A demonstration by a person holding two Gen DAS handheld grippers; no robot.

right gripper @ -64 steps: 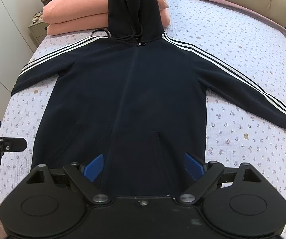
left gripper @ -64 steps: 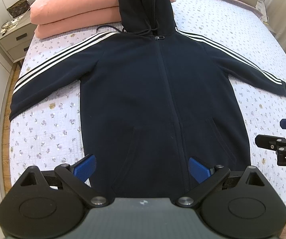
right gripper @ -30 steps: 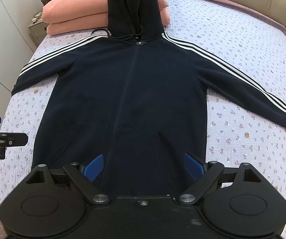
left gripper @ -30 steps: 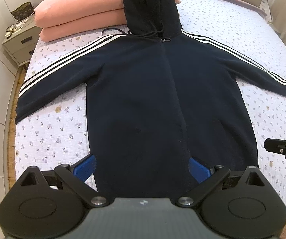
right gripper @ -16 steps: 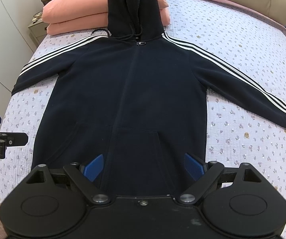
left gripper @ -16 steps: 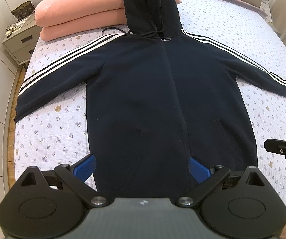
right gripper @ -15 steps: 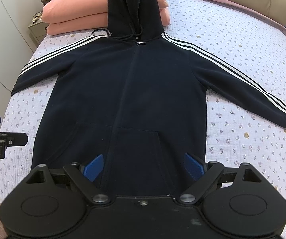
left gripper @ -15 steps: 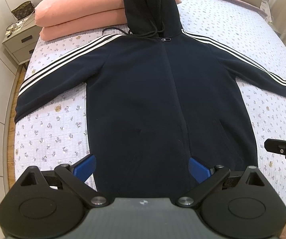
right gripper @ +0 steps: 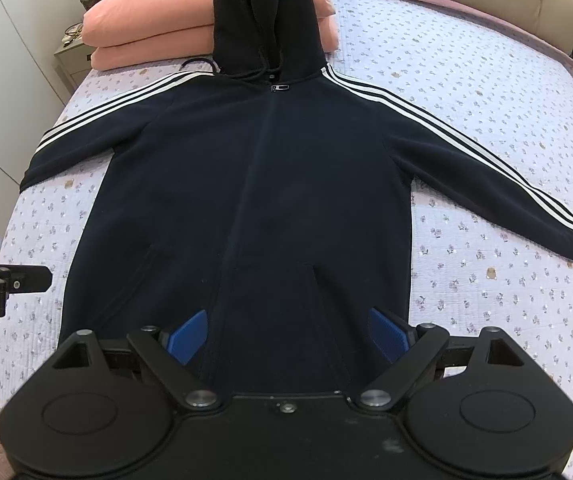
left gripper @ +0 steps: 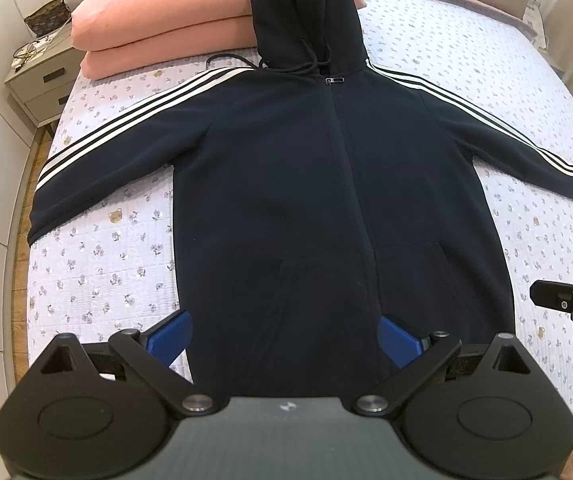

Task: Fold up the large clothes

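Hoodie (left gripper: 326, 184) lies flat on the floral bedspread (left gripper: 98, 248), sleeves spread, hood on pink pillows (left gripper: 158, 28); left gripper (left gripper: 286, 338) and right gripper (right gripper: 286, 334) hover spread over its near hem.

Both wrist views overlook the hoodie (left gripper: 326, 200) from its hem.

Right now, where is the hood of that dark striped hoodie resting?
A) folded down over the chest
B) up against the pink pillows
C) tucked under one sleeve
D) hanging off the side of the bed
B: the hood lies stretched upward from the collar, overlapping the stacked pink pillows at the head of the bed, while the hoodie lies flat with both sleeves spread out.
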